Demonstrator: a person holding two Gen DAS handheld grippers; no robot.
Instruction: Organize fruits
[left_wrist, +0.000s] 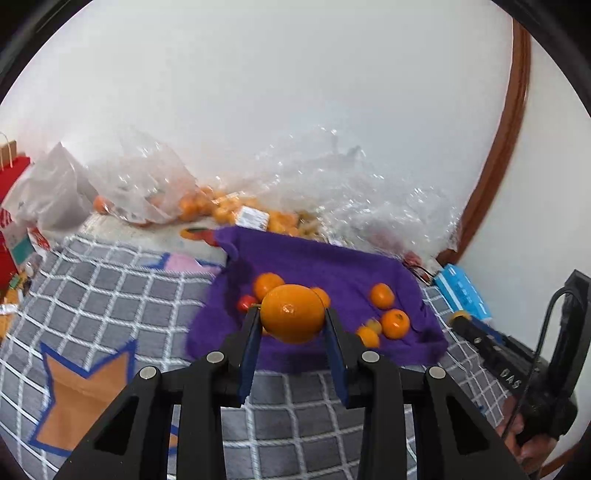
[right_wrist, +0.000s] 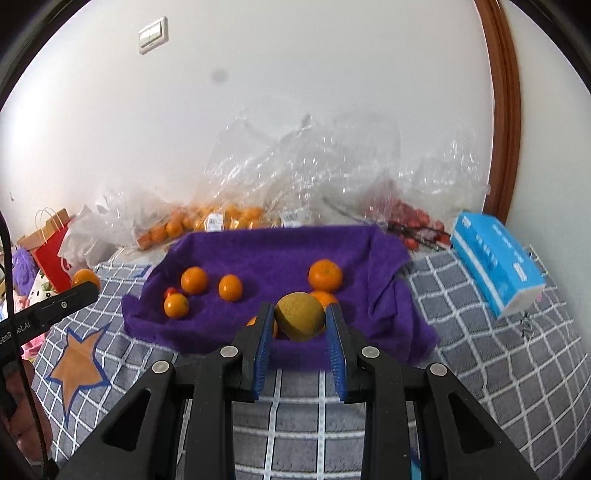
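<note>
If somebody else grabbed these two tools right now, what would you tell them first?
Left hand-held gripper: shut on a large orange, held above the purple towel.
Right hand-held gripper: shut on a yellow-green fruit, also over the towel.
Done: several small oranges already lie on the towel.
Left: set both fruits down; more oranges remain in the plastic bags by the wall.
</note>
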